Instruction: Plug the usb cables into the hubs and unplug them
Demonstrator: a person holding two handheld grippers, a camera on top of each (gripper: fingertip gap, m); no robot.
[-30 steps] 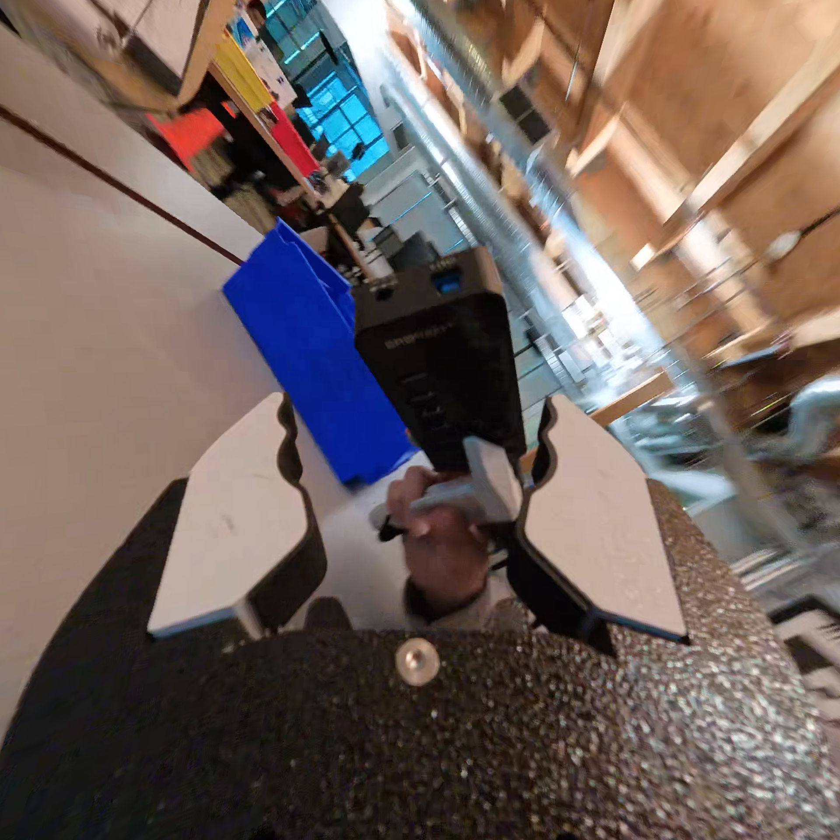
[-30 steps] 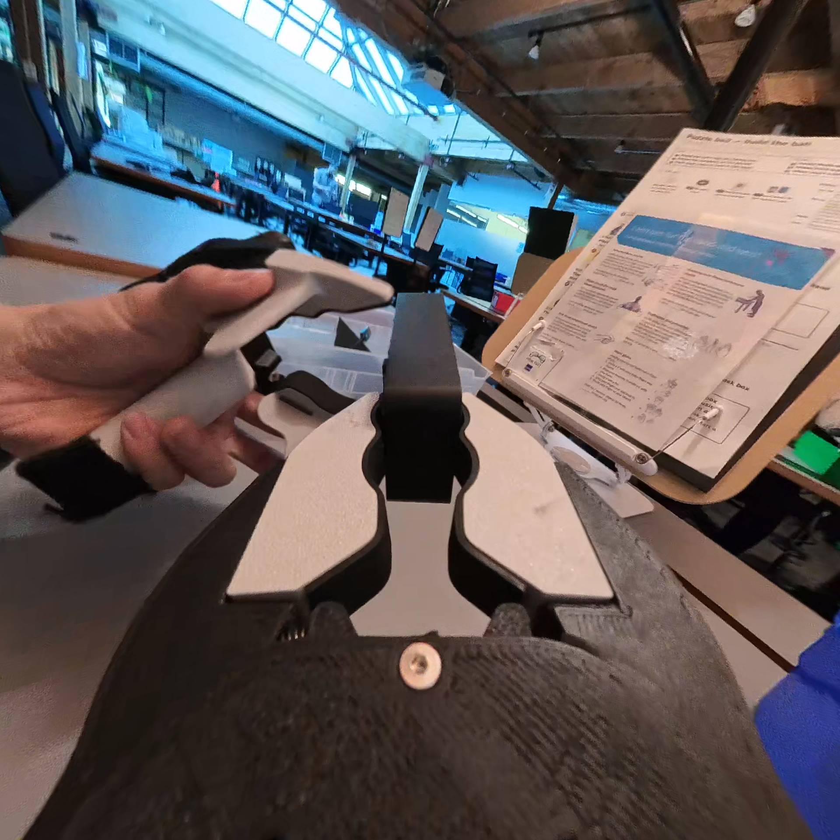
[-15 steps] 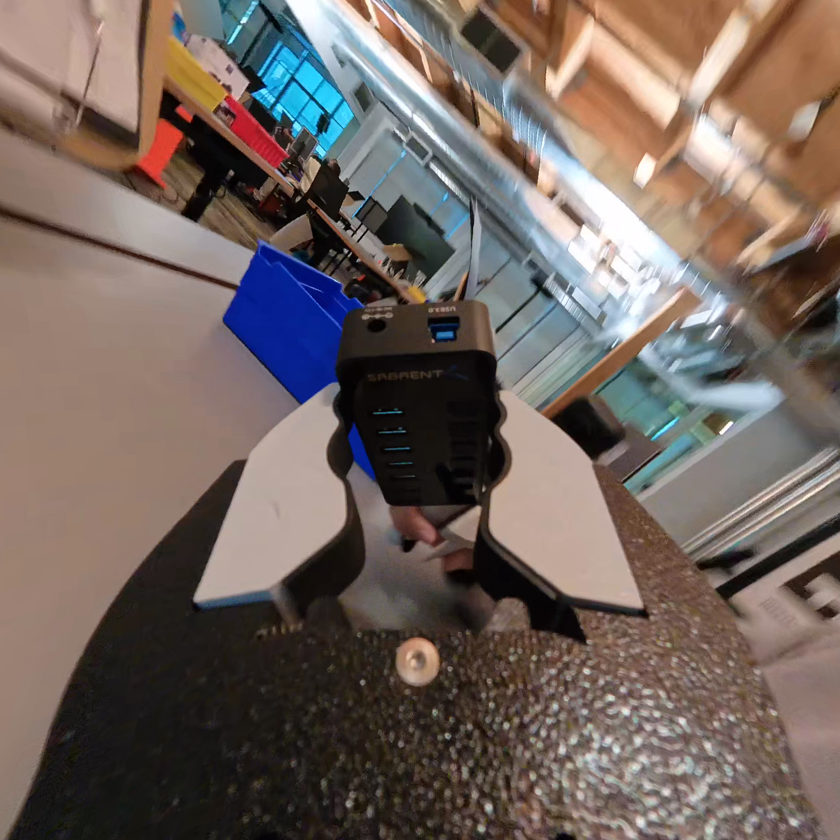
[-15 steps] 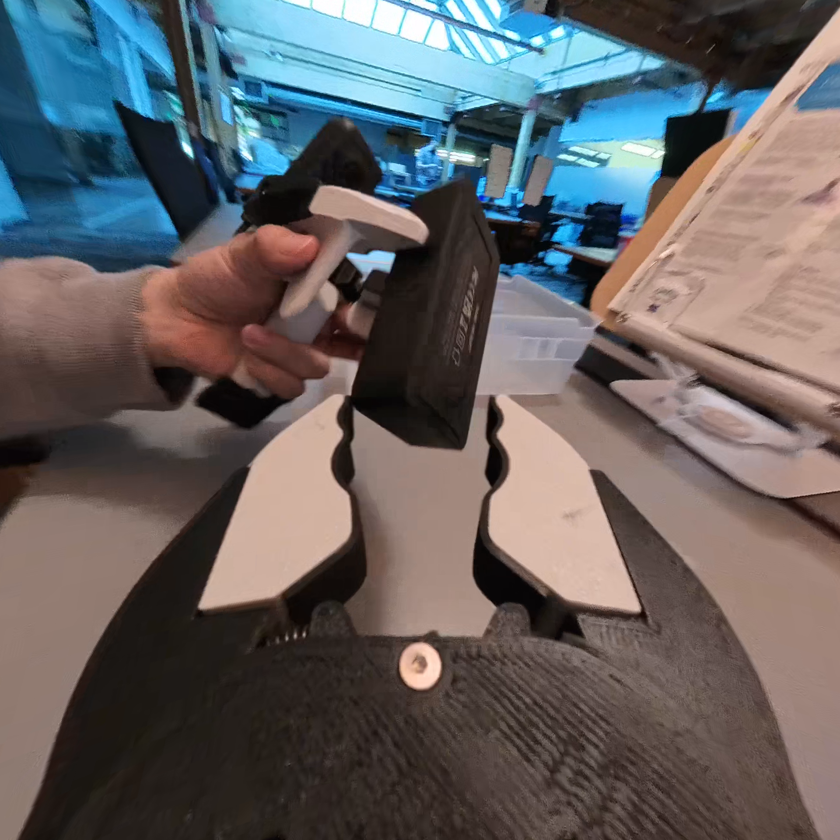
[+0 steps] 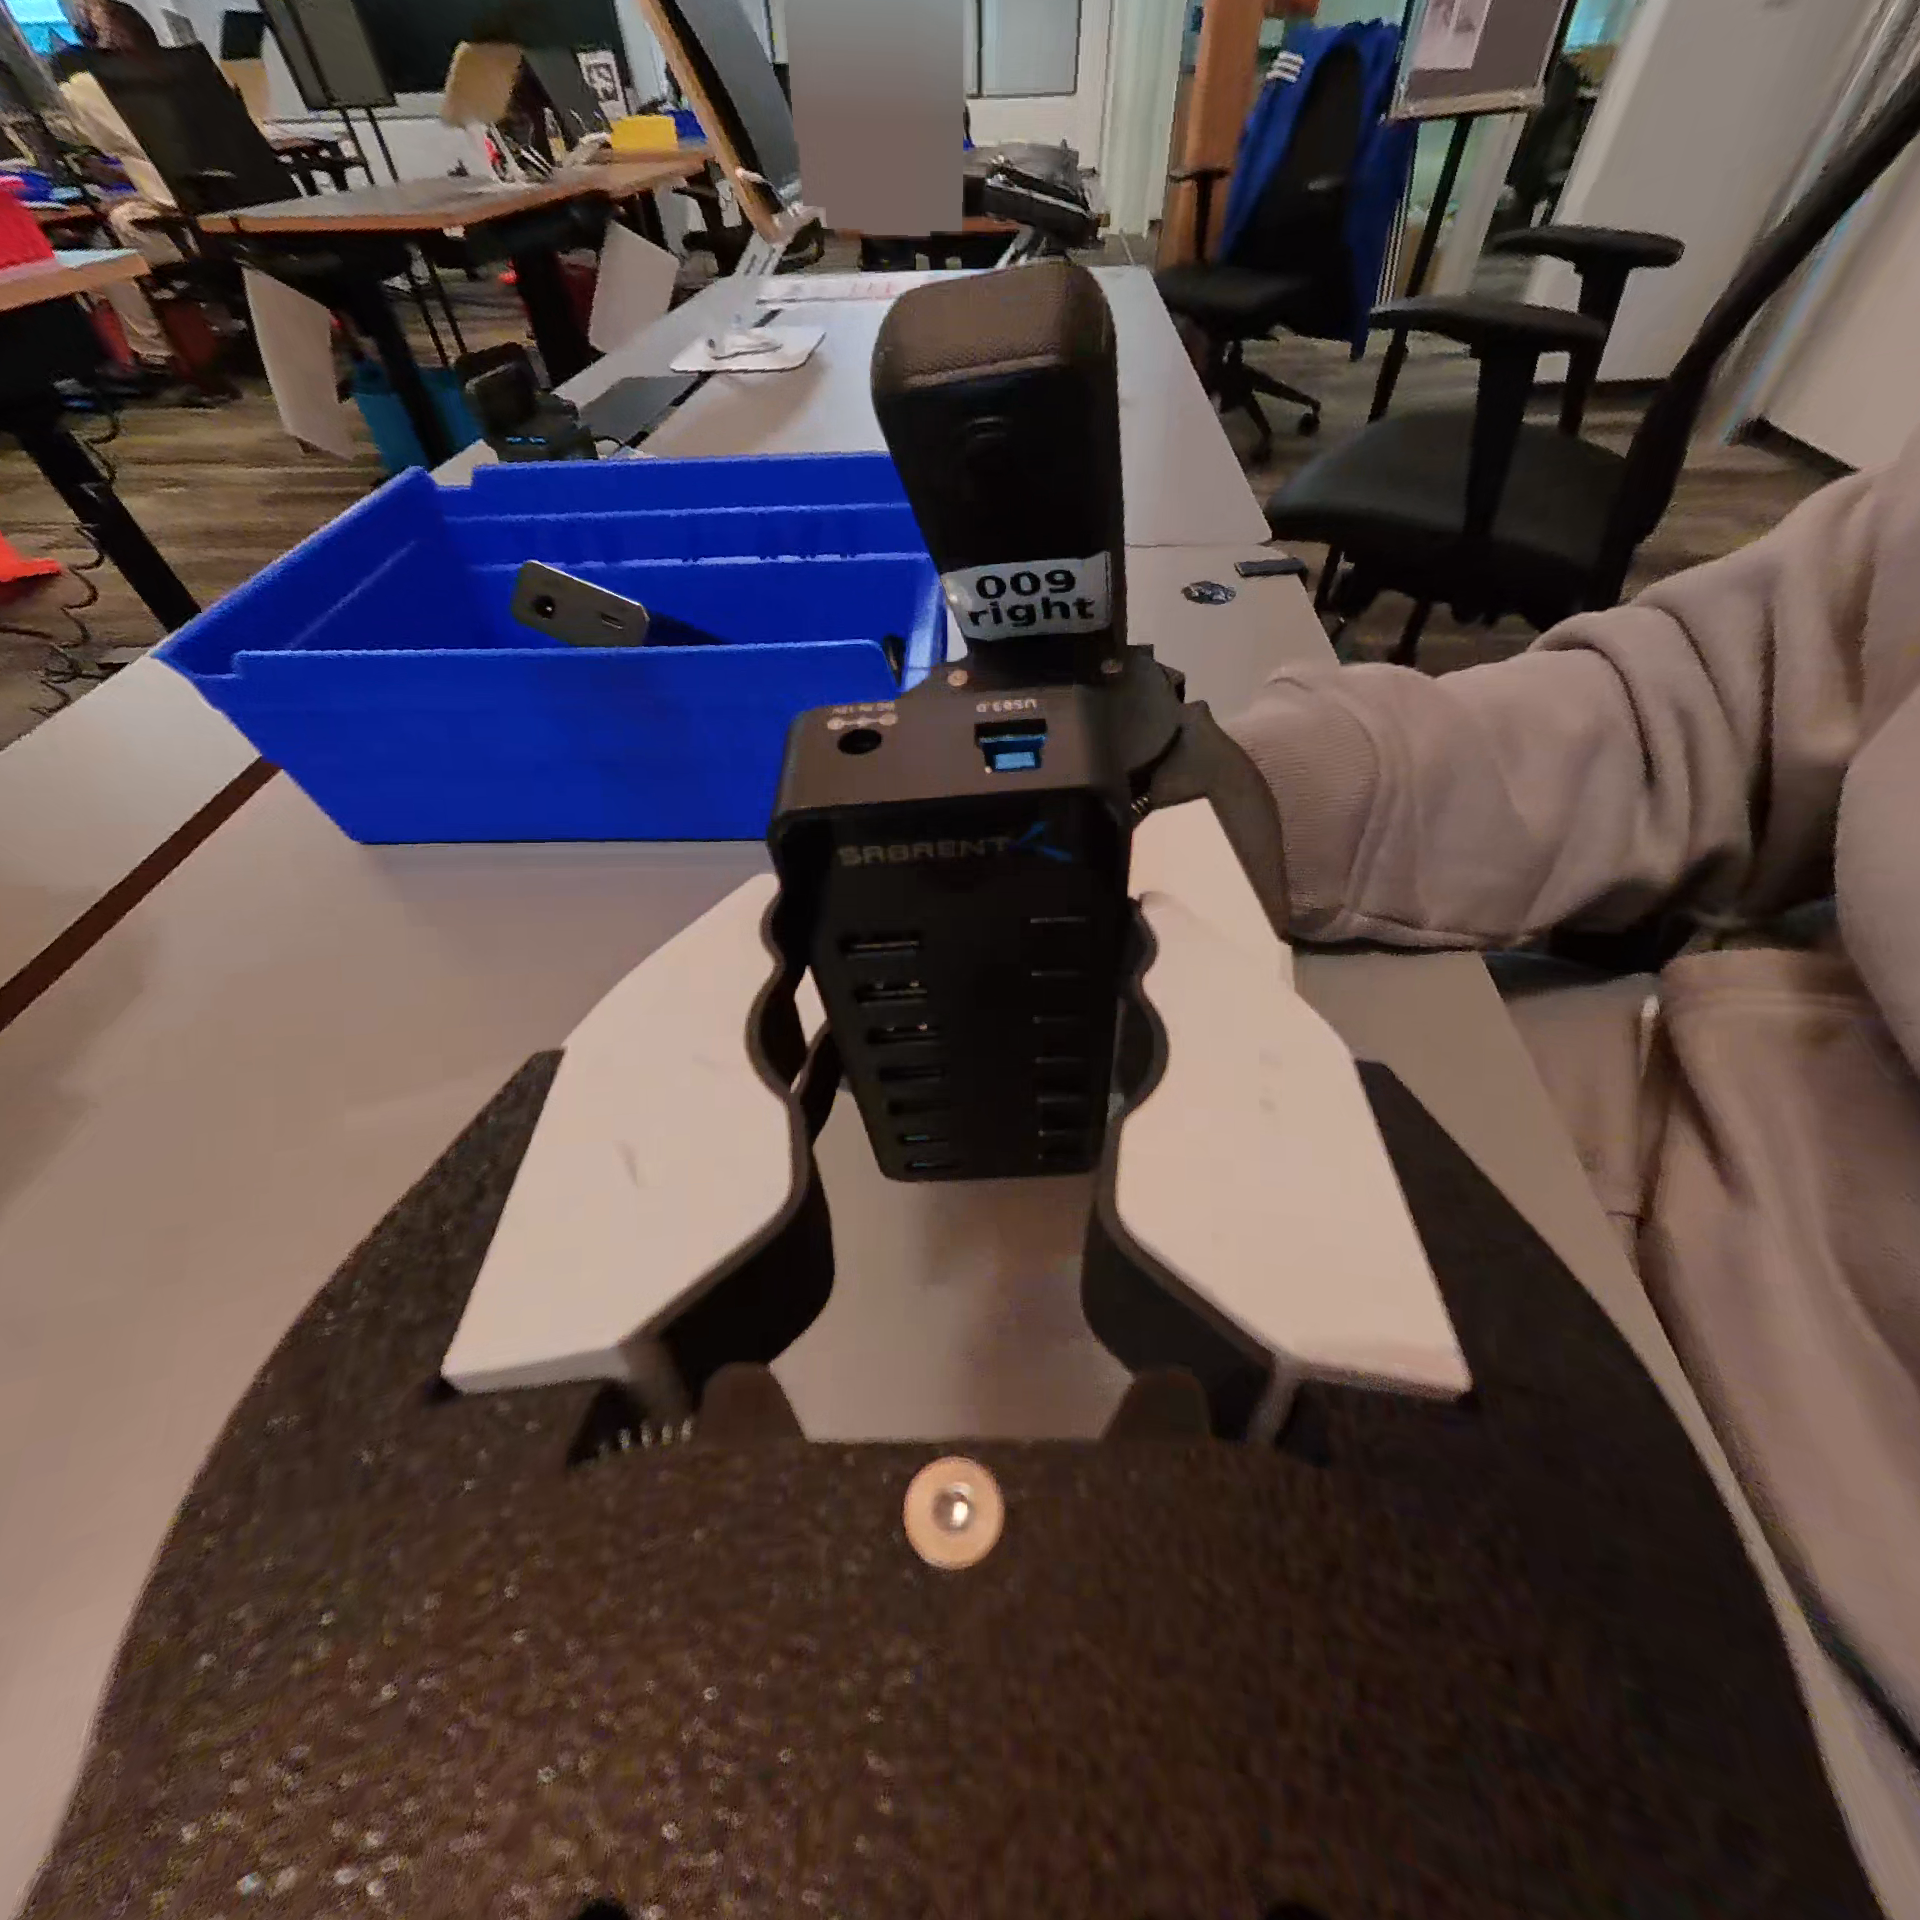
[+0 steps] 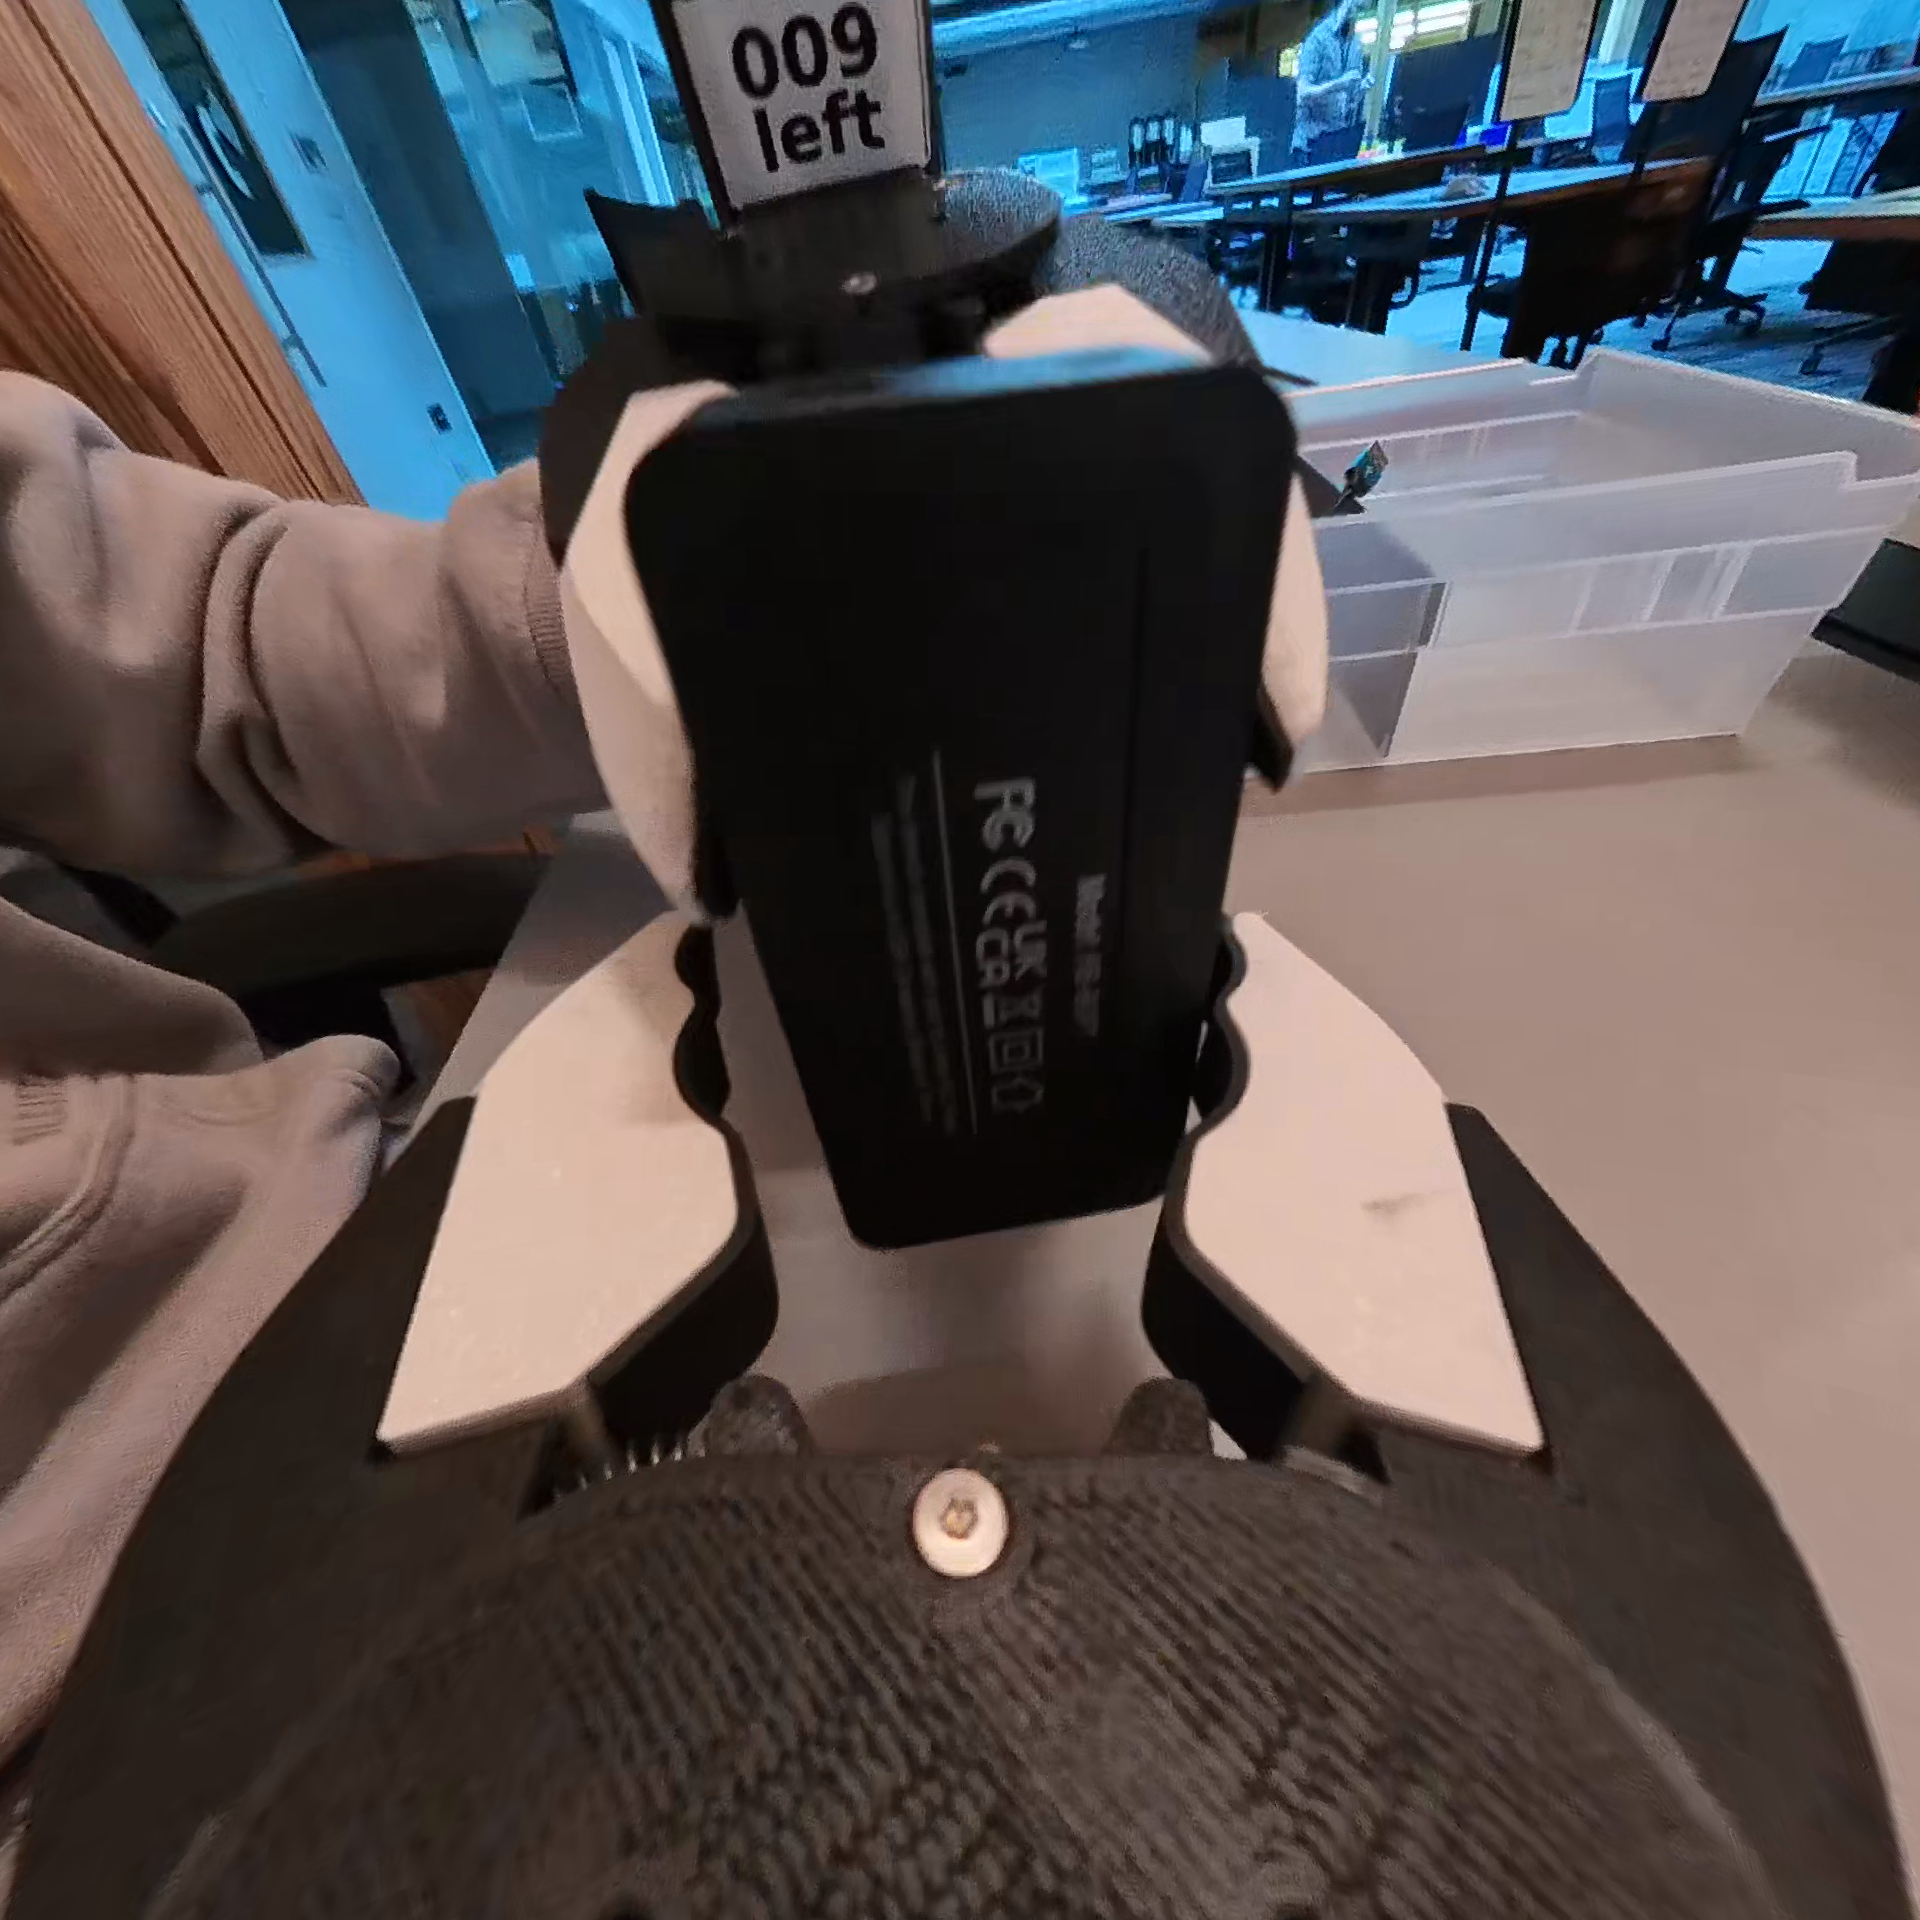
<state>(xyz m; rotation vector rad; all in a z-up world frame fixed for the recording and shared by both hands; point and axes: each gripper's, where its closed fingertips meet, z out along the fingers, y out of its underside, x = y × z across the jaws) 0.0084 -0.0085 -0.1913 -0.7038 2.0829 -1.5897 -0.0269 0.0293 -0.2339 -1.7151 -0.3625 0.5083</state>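
My left gripper (image 5: 956,914) is shut on a black multi-port USB hub (image 5: 956,987) and holds it above the table, port face up. The ports I see are empty. In the right wrist view the hub's labelled back (image 6: 966,779) faces me. The left gripper's white fingers (image 6: 623,644) clamp its far end. My right gripper (image 6: 961,956) is open, its fingers flanking the hub's near end with small gaps. The right gripper's black housing (image 5: 997,416) stands just behind the hub in the left wrist view.
A blue divided bin (image 5: 520,748) with a grey hub (image 5: 577,618) inside sits on the grey table (image 5: 312,1039). A clear plastic bin (image 6: 1610,623) stands on the other side. The person's grey sleeves (image 5: 1558,779) (image 6: 260,675) show. Office chairs (image 5: 1507,468) stand beyond.
The hub passed from my right gripper to my left. The right gripper opened and now flanks the hub's end. Both grippers swung round and now face each other.
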